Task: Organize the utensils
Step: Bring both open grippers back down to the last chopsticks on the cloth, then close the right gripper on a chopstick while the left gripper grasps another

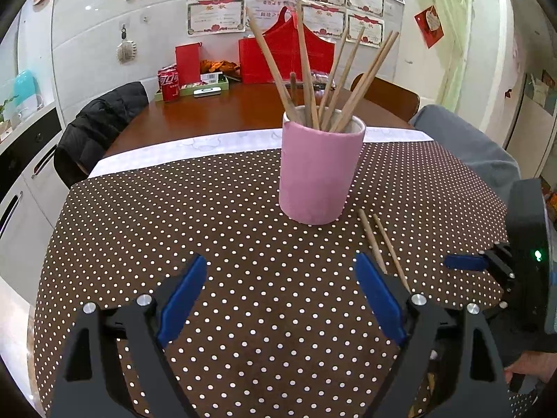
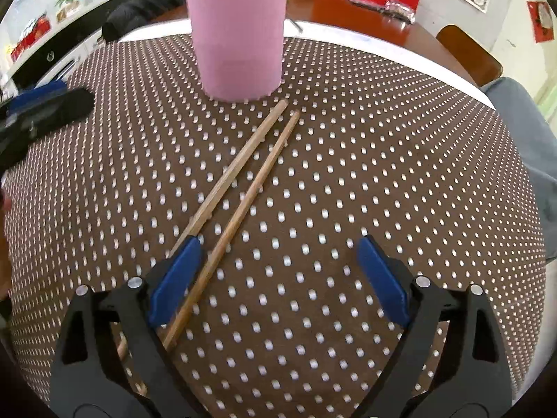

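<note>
Two wooden chopsticks [image 2: 243,181] lie loose on the brown polka-dot tablecloth [image 2: 383,174], side by side, running from 1 o'clock near the pink cup [image 2: 236,35] down toward 7 o'clock. The right gripper [image 2: 278,271] stands wide above them with nothing pressed; its left blue pad [image 2: 175,278] covers the near part of the left stick, and the other stick passes just inside that pad. The cup's top is cut off in this view.

The left wrist view shows the whole pink cup [image 1: 318,170] at 12 o'clock, holding a bundle of chopsticks [image 1: 323,80] that fan upward. The left gripper [image 1: 278,292] is also wide and holds nothing. The same two loose chopsticks [image 1: 381,244] appear at 2 o'clock, partly behind its right pad. Only here one sees the red cola can [image 1: 169,83] and red bags [image 1: 278,52] on the far wooden table [image 1: 216,115], and the other gripper [image 1: 487,261] at 3 o'clock.
</note>
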A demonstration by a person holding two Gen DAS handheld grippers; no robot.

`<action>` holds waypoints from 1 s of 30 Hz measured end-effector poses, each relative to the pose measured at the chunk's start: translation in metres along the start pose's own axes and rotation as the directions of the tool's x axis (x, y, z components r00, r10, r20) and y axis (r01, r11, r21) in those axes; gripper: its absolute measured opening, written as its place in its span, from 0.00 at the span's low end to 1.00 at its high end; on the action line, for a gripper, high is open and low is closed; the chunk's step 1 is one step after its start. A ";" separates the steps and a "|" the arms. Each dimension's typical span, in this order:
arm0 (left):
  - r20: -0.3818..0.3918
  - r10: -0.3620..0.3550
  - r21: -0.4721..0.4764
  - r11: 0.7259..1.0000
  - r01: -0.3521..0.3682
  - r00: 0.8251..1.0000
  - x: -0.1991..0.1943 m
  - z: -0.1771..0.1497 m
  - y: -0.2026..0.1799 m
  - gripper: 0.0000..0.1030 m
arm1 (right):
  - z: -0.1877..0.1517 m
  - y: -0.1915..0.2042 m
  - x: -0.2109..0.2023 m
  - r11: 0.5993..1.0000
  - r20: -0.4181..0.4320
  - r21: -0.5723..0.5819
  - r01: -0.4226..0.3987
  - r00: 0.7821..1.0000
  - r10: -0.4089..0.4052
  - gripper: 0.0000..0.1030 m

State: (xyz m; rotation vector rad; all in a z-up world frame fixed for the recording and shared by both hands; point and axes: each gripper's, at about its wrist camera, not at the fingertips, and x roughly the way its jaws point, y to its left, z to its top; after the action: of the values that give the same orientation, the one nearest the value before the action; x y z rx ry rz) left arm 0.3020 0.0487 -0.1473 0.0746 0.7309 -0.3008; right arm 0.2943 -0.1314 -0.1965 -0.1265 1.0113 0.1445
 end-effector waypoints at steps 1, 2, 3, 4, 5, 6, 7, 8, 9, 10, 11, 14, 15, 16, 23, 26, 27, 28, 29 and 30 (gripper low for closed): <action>-0.001 -0.001 0.001 1.000 0.001 1.000 0.000 0.000 0.000 0.83 | 0.002 -0.001 0.001 1.000 0.002 0.003 -0.004 1.000 0.004 0.81; -0.001 -0.002 0.004 1.000 0.002 1.000 0.000 0.000 0.000 0.83 | 0.003 0.000 0.001 1.000 0.009 -0.004 -0.008 1.000 0.008 0.72; -0.002 -0.004 0.004 1.000 0.004 1.000 0.000 -0.001 -0.001 0.83 | 0.004 0.001 0.000 1.000 0.013 -0.015 -0.010 1.000 0.010 0.67; -0.005 -0.010 0.005 1.000 0.010 1.000 0.001 -0.001 -0.002 0.83 | 0.003 0.001 -0.003 0.999 0.010 -0.032 -0.016 1.000 0.017 0.58; -0.009 -0.017 0.006 1.000 0.017 1.000 0.001 -0.002 -0.002 0.83 | 0.002 -0.001 -0.005 0.999 0.005 -0.041 -0.019 1.000 0.020 0.49; -0.019 -0.038 0.010 0.999 0.038 0.999 0.003 -0.002 -0.006 0.83 | 0.000 -0.004 -0.007 0.999 -0.001 -0.042 -0.024 1.000 0.024 0.45; -0.026 -0.054 0.013 0.998 0.054 0.998 0.005 -0.003 -0.009 0.83 | -0.002 -0.008 -0.009 0.999 -0.004 -0.041 -0.029 1.000 0.029 0.40; -0.035 -0.069 0.019 0.997 0.070 0.997 0.008 -0.004 -0.013 0.83 | -0.004 -0.015 -0.010 0.999 -0.009 -0.037 -0.034 0.999 0.034 0.36; -0.054 -0.075 0.035 0.996 0.076 0.996 0.012 -0.005 -0.021 0.83 | -0.004 -0.020 -0.011 0.999 -0.011 -0.036 -0.039 0.999 0.038 0.34; -0.075 -0.069 0.055 0.996 0.074 0.995 0.017 -0.005 -0.029 0.83 | -0.005 -0.024 -0.012 0.998 -0.014 -0.037 -0.045 0.999 0.045 0.34; -0.094 -0.061 0.079 0.995 0.068 0.994 0.021 -0.005 -0.037 0.83 | -0.005 -0.027 -0.012 0.998 -0.016 -0.038 -0.047 0.999 0.047 0.34; -0.163 -0.037 0.152 0.986 0.062 0.986 0.038 -0.009 -0.061 0.83 | -0.005 -0.036 -0.012 0.997 -0.018 -0.016 -0.076 0.997 0.075 0.34; -0.193 -0.024 0.170 0.984 0.057 0.981 0.044 -0.011 -0.067 0.83 | -0.004 -0.038 -0.012 0.996 -0.016 -0.009 -0.085 0.996 0.085 0.34; -0.221 -0.016 0.181 0.982 0.057 0.975 0.051 -0.014 -0.072 0.83 | -0.004 -0.040 -0.012 0.996 -0.013 -0.003 -0.092 0.996 0.092 0.34; -0.276 -0.052 0.177 0.979 0.104 0.960 0.063 -0.018 -0.085 0.70 | 0.002 -0.041 -0.010 0.993 0.012 -0.007 -0.117 0.993 0.117 0.33; -0.261 -0.061 0.203 0.972 0.117 0.963 0.057 -0.016 -0.090 0.31 | 0.006 -0.036 -0.008 0.988 0.018 -0.065 -0.141 0.990 0.142 0.24; -0.264 -0.062 0.203 0.972 0.118 0.962 0.055 -0.015 -0.090 0.17 | 0.006 -0.032 -0.009 0.984 0.017 -0.093 -0.154 0.988 0.156 0.21; -0.268 -0.061 0.198 0.973 0.117 0.962 0.053 -0.016 -0.088 0.12 | 0.004 -0.030 -0.010 0.977 0.008 -0.111 -0.182 0.983 0.184 0.19; -0.266 -0.064 0.192 0.974 0.118 0.962 0.051 -0.018 -0.085 0.11 | 0.003 -0.028 -0.012 0.966 -0.005 -0.126 -0.224 0.974 0.225 0.18; -0.264 -0.068 0.186 0.975 0.120 0.962 0.049 -0.019 -0.083 0.11 | 0.001 -0.027 -0.013 0.962 -0.014 -0.135 -0.239 0.971 0.239 0.18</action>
State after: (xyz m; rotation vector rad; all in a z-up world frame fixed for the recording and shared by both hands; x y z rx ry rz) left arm 0.2994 -0.0393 -0.1910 0.2753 0.9617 -0.4620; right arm 0.2934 -0.1582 -0.1837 -0.1273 1.0116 0.4348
